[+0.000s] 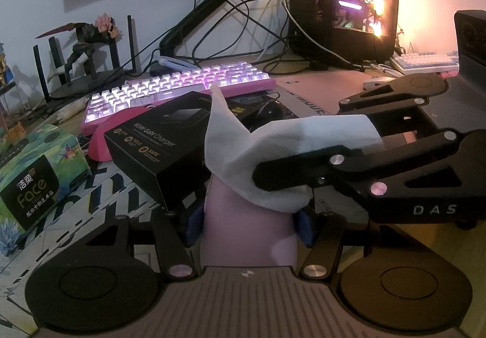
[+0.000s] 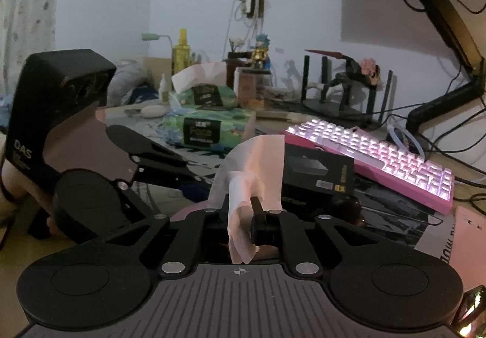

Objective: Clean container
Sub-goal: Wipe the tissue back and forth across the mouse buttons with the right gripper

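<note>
In the left wrist view my left gripper (image 1: pixel 247 225) is shut on a pale pink container (image 1: pixel 247 234), its blue pads (image 1: pixel 194 224) pressing both sides. My right gripper (image 1: pixel 264 178) reaches in from the right, shut on a white tissue (image 1: pixel 243 152) that lies over the container's top. In the right wrist view the right gripper (image 2: pixel 241 224) pinches the same tissue (image 2: pixel 252 171), which stands up in front of the camera. The left gripper (image 2: pixel 100 174) shows at the left. The container (image 2: pixel 189 212) is only a pink sliver below the tissue.
A black charger box (image 1: pixel 158 149), a pink lit keyboard (image 1: pixel 182 89), a black mouse (image 1: pixel 268 111) and a green tissue box (image 1: pixel 33 177) crowd the desk. A lit computer case (image 1: pixel 343 1) stands at the back right. A monitor arm (image 2: pixel 446 64) and figurines stand behind.
</note>
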